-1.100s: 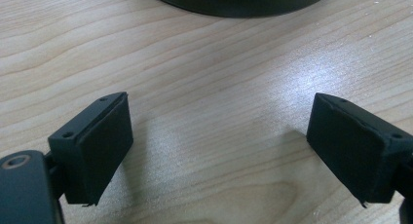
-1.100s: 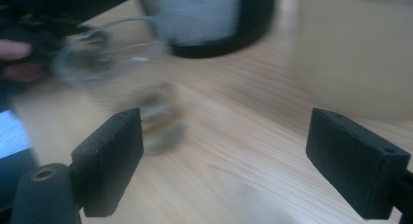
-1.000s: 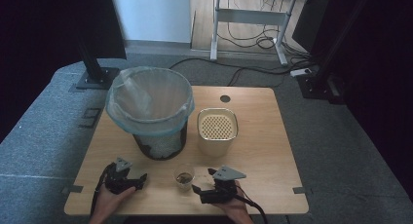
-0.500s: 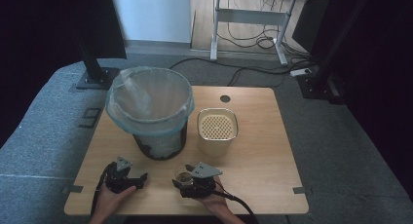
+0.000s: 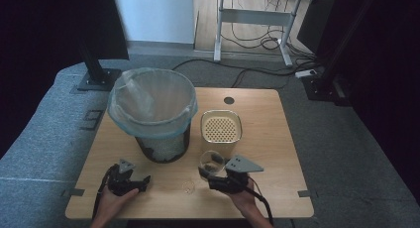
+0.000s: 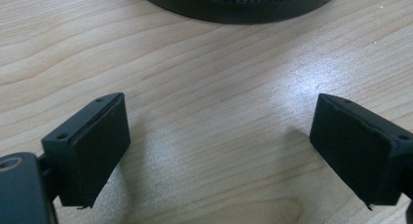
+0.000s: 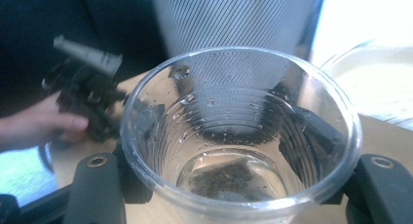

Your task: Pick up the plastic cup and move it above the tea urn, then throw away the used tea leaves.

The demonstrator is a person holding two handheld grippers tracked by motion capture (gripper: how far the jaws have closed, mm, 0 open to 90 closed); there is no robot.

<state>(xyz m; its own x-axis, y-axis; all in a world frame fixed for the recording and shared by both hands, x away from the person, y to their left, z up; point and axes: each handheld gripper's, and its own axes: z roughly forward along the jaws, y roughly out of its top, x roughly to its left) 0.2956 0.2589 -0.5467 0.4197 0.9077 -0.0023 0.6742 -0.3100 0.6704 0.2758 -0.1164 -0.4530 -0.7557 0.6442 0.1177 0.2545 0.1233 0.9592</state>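
While right tongs [image 5: 210, 178] clamp cup [image 5: 210, 163], bin [image 5: 151, 114] and basket [image 5: 221, 127] behind, left tongs [image 5: 143, 181] agape, empty.

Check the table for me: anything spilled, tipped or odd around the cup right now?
One thing: a small wet ring shines on the table where the cup stood. The clear cup itself is upright in the right gripper, whose jaws have just closed on it, with a tea bag in a little liquid. The bin and beige container stand straight.

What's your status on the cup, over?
Right gripper shut on clear cup, tea bag inside, lifted off table. Left gripper open, resting. Bin and strainer box close ahead.
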